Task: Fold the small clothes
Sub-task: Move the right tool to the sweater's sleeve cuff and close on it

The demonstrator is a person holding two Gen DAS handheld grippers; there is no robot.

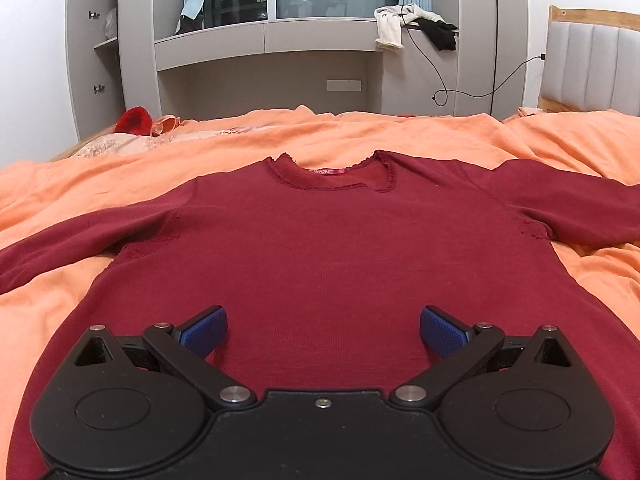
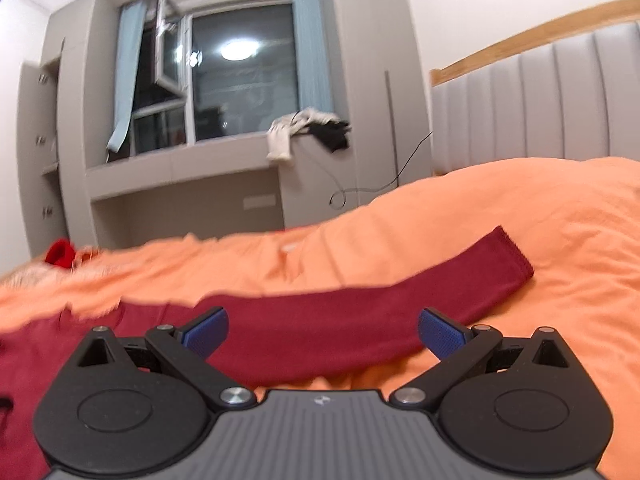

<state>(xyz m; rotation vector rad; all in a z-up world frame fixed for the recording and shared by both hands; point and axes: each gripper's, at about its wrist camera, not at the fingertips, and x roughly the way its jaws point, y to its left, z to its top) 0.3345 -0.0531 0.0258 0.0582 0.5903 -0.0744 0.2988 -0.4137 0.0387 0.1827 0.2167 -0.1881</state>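
A dark red long-sleeved top (image 1: 320, 248) lies flat and face up on the orange bed cover (image 1: 100, 184), collar (image 1: 332, 172) at the far side, both sleeves spread outward. My left gripper (image 1: 323, 330) hovers open over the lower middle of the top, nothing between its blue pads (image 1: 204, 330). In the right wrist view the top's right sleeve (image 2: 360, 312) stretches across the orange cover (image 2: 540, 232) to its cuff (image 2: 516, 260). My right gripper (image 2: 323, 330) is open just above the sleeve's middle, its pads holding nothing.
A red cloth (image 1: 134, 120) lies at the bed's far left. Beyond the bed stands a grey built-in desk and window unit (image 1: 264, 40) with white and black clothes (image 1: 416, 26) on its ledge. A padded headboard (image 1: 592, 72) is on the right, and a black cable (image 1: 480, 88) hangs.
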